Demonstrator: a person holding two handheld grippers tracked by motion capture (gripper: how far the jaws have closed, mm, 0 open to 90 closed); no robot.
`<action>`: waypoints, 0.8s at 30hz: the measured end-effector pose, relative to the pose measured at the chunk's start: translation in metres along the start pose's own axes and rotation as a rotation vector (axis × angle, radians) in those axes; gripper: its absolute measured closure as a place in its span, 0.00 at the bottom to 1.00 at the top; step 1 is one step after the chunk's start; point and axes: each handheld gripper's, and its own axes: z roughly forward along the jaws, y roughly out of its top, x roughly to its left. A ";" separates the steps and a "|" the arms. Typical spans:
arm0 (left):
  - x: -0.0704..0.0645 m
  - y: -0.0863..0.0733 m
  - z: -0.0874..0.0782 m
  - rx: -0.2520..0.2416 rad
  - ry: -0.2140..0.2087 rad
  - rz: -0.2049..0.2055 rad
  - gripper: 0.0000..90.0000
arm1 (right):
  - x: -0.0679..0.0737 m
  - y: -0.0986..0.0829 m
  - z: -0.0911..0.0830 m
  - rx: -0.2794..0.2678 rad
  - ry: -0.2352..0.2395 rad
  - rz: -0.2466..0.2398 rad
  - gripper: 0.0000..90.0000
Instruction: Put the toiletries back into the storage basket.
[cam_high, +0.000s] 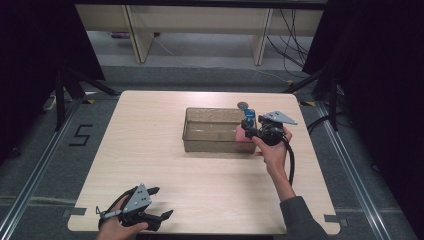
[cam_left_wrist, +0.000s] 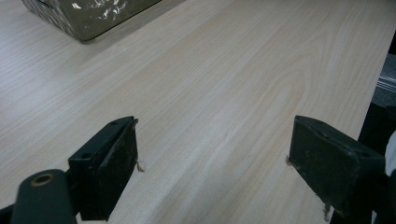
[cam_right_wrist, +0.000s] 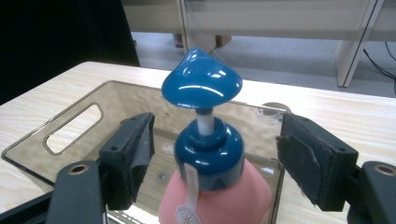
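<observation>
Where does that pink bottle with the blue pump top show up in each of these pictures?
High view: the pink bottle stands right of centre, at the clear bin's right end, by the right claw.
Left gripper view: not in it; a corner of the bin sits top left.
Right gripper view: bottom centre, between the open jaws.
Shared landmark: the clear bin.

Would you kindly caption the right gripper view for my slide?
Open right hand-held gripper flanks a pink pump bottle at the clear bin.
</observation>
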 end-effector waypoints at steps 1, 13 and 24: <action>-0.001 0.000 0.001 -0.022 -0.015 -0.029 0.17 | 0.003 -0.001 -0.001 0.007 -0.008 0.035 0.31; 0.001 0.000 0.001 -0.005 0.006 -0.007 0.17 | 0.000 0.000 -0.011 -0.008 -0.007 0.000 0.31; 0.001 0.000 0.001 -0.005 0.005 -0.008 0.17 | 0.001 -0.003 -0.017 -0.008 0.012 0.024 0.31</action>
